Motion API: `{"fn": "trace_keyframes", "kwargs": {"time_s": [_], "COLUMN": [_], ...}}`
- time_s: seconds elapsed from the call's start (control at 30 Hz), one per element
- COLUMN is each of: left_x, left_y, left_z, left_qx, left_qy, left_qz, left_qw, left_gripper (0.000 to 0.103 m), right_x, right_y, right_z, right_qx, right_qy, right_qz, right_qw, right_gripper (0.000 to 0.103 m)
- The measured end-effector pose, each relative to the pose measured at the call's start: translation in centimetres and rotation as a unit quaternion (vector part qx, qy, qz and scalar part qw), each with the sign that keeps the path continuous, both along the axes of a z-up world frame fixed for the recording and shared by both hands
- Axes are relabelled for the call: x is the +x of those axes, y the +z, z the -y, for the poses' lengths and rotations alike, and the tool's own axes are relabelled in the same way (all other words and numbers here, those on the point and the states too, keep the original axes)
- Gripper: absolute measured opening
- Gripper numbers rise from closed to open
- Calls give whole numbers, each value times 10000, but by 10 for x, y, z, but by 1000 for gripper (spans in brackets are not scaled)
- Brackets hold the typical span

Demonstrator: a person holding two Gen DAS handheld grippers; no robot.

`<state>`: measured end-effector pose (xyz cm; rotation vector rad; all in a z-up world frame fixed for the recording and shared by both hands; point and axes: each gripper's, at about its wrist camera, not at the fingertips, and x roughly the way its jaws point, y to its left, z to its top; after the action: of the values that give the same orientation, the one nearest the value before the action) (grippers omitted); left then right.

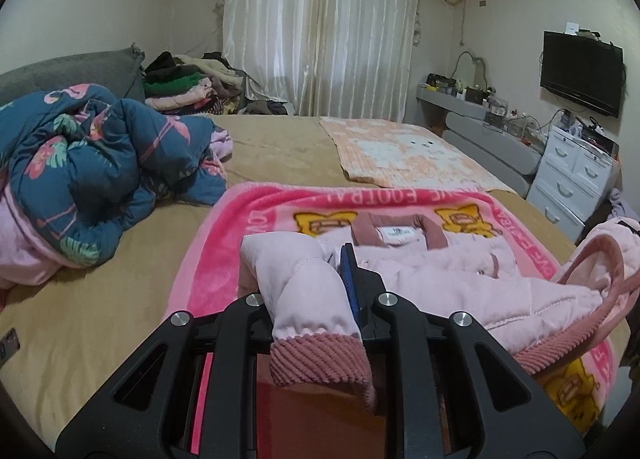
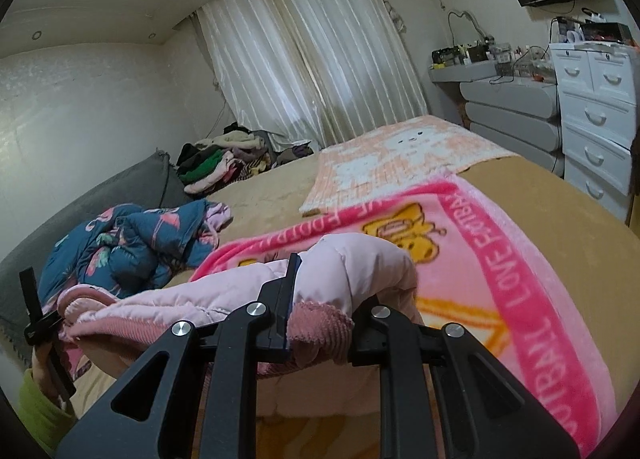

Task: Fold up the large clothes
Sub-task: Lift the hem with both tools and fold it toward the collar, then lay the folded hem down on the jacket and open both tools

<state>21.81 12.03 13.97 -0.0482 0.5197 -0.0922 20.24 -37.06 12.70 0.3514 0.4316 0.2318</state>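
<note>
Black linkage arms of the left gripper [image 1: 320,279] are filling the bottom of its view, and its fingers [image 1: 347,267] are sitting nearly closed, pinching a puffy quilted sleeve [image 1: 304,291] of the pale pink padded jacket [image 1: 440,279]; the sleeve's ribbed, dusty-rose corduroy cuff [image 1: 320,363] is hanging back over the mechanism towards the camera. Beyond the fingertips, the jacket's body is lying with its collar and white label facing up on a fleecy pink blanket [image 1: 224,235] printed with yellow cartoon figures and lettering. The right gripper [image 2: 320,283] is likewise clamping almost shut on the other sleeve [image 2: 352,267], whose corduroy cuff is bunching between the fingers while the jacket is draping away to their left. Left of both grippers, a rumpled navy flamingo-print quilt [image 1: 100,163] is heaping on the tan bedspread [image 1: 272,147]. Ahead, a flat peach-and-white towel [image 1: 400,151] is lying, with stacked clothes [image 1: 188,87] and striped curtains [image 1: 320,27] behind. To the right, white drawers [image 2: 596,115] are standing under a wall television [image 1: 580,71].
</note>
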Motion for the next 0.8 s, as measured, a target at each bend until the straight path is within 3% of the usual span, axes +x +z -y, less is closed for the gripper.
{"fn": "trace_keyframes", "kwargs": {"time_s": [0.27, 0.67, 0.8], "left_x": [63, 139, 154], "left_y": [-8, -68, -88], "left_z": [5, 15, 13], "left_qx": [146, 404, 430], "left_qy": [203, 382, 412], "left_qz": [-106, -623, -792], "left_qw": [9996, 9965, 9951], "left_gripper": [13, 14, 15], "right_x": [73, 169, 183], "right_y": [-8, -81, -96], "right_z": [2, 18, 22], "right_qx": [-8, 756, 1118], "right_qy": [-206, -338, -181], "right_qz": [-310, -1276, -1447], "right_qw": [9993, 9884, 9830], "right_gripper": [16, 18, 26]}}
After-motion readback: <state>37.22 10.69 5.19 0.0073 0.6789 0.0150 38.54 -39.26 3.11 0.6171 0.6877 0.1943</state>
